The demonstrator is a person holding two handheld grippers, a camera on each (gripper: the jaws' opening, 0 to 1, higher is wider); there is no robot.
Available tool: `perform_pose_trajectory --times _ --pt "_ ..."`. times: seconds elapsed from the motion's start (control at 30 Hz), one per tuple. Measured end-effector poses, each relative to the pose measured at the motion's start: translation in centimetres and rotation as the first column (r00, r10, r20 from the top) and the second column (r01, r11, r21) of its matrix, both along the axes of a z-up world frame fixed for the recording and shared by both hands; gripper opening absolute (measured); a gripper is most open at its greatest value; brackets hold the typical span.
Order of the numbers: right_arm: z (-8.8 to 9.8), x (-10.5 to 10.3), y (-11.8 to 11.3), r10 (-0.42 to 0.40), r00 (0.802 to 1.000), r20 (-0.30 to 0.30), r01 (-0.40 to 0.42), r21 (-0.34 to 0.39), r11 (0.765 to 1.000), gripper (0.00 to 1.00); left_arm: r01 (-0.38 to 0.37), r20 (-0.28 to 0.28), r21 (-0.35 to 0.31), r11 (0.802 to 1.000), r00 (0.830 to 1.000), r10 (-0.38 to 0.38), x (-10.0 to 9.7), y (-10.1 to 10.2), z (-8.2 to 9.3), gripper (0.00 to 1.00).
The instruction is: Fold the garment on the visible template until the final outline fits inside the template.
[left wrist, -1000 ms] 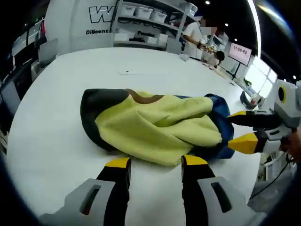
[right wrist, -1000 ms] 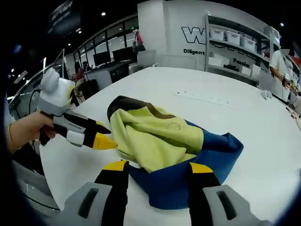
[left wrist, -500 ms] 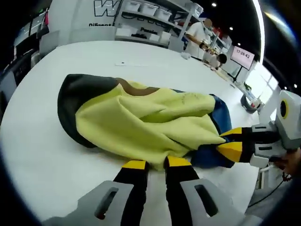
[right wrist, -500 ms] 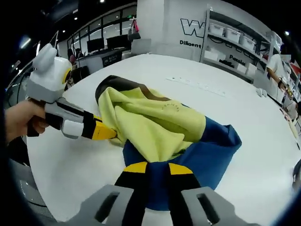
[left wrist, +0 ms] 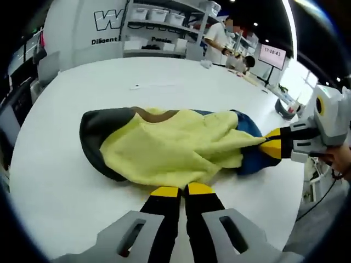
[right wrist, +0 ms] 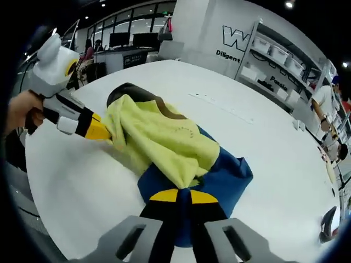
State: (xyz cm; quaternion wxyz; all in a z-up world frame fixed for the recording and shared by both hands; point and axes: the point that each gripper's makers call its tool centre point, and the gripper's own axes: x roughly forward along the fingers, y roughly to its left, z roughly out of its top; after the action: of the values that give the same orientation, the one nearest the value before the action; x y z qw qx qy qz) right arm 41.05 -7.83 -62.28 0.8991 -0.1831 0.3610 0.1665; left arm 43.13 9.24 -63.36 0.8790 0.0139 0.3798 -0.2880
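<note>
Both grippers have gone from wide open a second ago to clamped on cloth now. My left gripper [left wrist: 177, 190] has its yellow tips pressed almost together on the near hem of the garment [left wrist: 170, 145], low centre of the left gripper view. My right gripper [right wrist: 184, 195] is the same story: tips pinched together on a bunch of blue and yellow fabric at the bottom middle of the right gripper view. Half a second back they were closing in; now they've actually bitten.

The garment is lying rumpled on the white surface [left wrist: 66, 181], yellow side mostly up, a dark collar end toward the left of the left gripper view and the blue part toward the right. It looks a bit more stretched out between the two grips than it did before, so I'd say we're pulling it taut lengthwise.

As for the task, I think this is the start of a fold or a straighten, with nothing folded tidily yet. I honestly can't make out any template outline on the surface, so I can't say whether the garment sits inside it. Both ends look held well enough for me to lift and lay it flat next.
</note>
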Motion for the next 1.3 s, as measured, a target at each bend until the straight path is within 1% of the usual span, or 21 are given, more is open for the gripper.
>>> perform_pose_trajectory --times 0.1,0.13,0.17,0.23,0.27,0.3,0.37,0.4,0.43,0.5,0.53,0.6,0.67,0.77,0.9,0.97,1.0,1.07,1.13,1.2,1.3 --pt "0.4 0.3 -1.5 0.019 1.0 0.009 -0.018 -0.072 0.997 0.0 0.013 0.006 0.035 0.999 1.0 -0.013 0.0 1.3 0.4 0.04" --pt "0.5 0.4 -2.1 0.008 1.0 0.012 -0.008 -0.078 0.997 0.0 0.012 0.009 0.047 0.999 1.0 -0.013 0.0 1.6 0.4 0.04" --pt "0.8 0.6 -2.9 0.004 1.0 0.018 -0.003 -0.088 0.996 0.0 0.022 0.02 0.075 0.997 1.0 -0.023 0.0 2.4 0.5 0.04" --pt "1.1 0.7 -3.4 0.009 1.0 0.018 -0.007 -0.094 0.996 0.0 0.026 0.017 0.09 0.996 0.999 -0.028 0.0 3.4 0.8 0.04" --pt "1.5 0.8 -3.6 0.013 1.0 0.02 -0.011 -0.08 0.997 0.0 0.026 0.018 0.086 0.996 0.999 -0.028 0.1 3.8 1.1 0.04" --pt "1.5 0.6 -3.4 0.039 0.999 0.0 -0.039 -0.067 0.997 0.0 0.03 0.017 0.079 0.996 0.999 -0.031 0.1 4.0 1.3 0.04" --pt "1.5 0.5 -3.6 0.059 0.998 -0.023 -0.06 -0.088 0.994 0.0 0.041 0.013 0.069 0.997 0.999 -0.042 0.1 4.1 1.7 0.04" --pt "1.2 0.1 -3.0 0.121 0.991 -0.058 -0.125 -0.087 0.988 0.0 0.044 0.016 0.074 0.996 0.999 -0.045 0.3 4.2 2.0 0.04" --pt "1.4 0.2 -3.0 0.105 0.993 -0.05 -0.109 -0.077 0.991 0.0 0.05 0.028 0.09 0.995 0.998 -0.052 0.4 4.3 2.2 0.04" --pt "0.8 -0.2 -2.5 0.158 0.983 -0.09 -0.164 -0.066 0.984 0.0 0.06 0.037 0.114 0.992 0.997 -0.064 0.7 4.3 2.4 0.04" --pt "0.7 -0.2 -2.7 0.159 0.983 -0.086 -0.165 -0.073 0.983 0.0 0.059 0.046 0.116 0.991 0.997 -0.065 0.9 4.2 2.7 0.04" --pt "0.7 -0.4 -2.4 0.212 0.973 -0.089 -0.219 -0.083 0.972 0.0 0.056 0.067 0.115 0.992 0.996 -0.064 1.5 4.2 3.3 0.04" --pt "1.0 -0.4 -2.6 0.214 0.974 -0.077 -0.22 -0.078 0.972 0.0 0.05 0.084 0.114 0.992 0.995 -0.06 1.9 4.2 3.9 0.04" --pt "1.3 -0.4 -2.9 0.218 0.973 -0.077 -0.223 -0.076 0.972 0.0 0.049 0.1 0.117 0.992 0.993 -0.061 2.3 4.2 4.5 0.04" --pt "1.4 -0.8 -3.2 0.253 0.964 -0.079 -0.259 -0.082 0.962 0.0 0.033 0.106 0.128 0.991 0.993 -0.047 2.9 4.5 4.7 0.04" --pt "1.2 -0.9 -3.5 0.234 0.968 -0.086 -0.239 -0.044 0.97 0.0 0.033 0.109 0.124 0.992 0.993 -0.047 3.1 4.4 4.8 0.04" --pt "1.2 -1.0 -4.0 0.238 0.966 -0.101 -0.244 -0.045 0.969 0.0 0.03 0.11 0.121 0.992 0.993 -0.043 3.2 4.4 4.9 0.04" --pt "1.4 -1.0 -5.2 0.237 0.966 -0.102 -0.244 -0.068 0.967 0.0 0.022 0.111 0.131 0.991 0.993 -0.037 3.4 4.7 4.8 0.05" --pt "1.6 -0.8 -6.7 0.208 0.972 -0.107 -0.217 -0.079 0.973 0.0 0.014 0.114 0.139 0.99 0.993 -0.03 3.6 4.9 4.8 0.04" --pt "1.8 0.1 -10.1 0.125 0.987 -0.099 -0.138 -0.131 0.982 0.0 -0.002 0.123 0.165 0.986 0.992 -0.018 4.0 5.6 4.7 0.04" --pt "1.8 1.1 -12.5 0.076 0.993 -0.093 -0.088 -0.136 0.987 0.0 0.001 0.118 0.165 0.986 0.993 -0.021 4.0 5.6 4.7 0.04"
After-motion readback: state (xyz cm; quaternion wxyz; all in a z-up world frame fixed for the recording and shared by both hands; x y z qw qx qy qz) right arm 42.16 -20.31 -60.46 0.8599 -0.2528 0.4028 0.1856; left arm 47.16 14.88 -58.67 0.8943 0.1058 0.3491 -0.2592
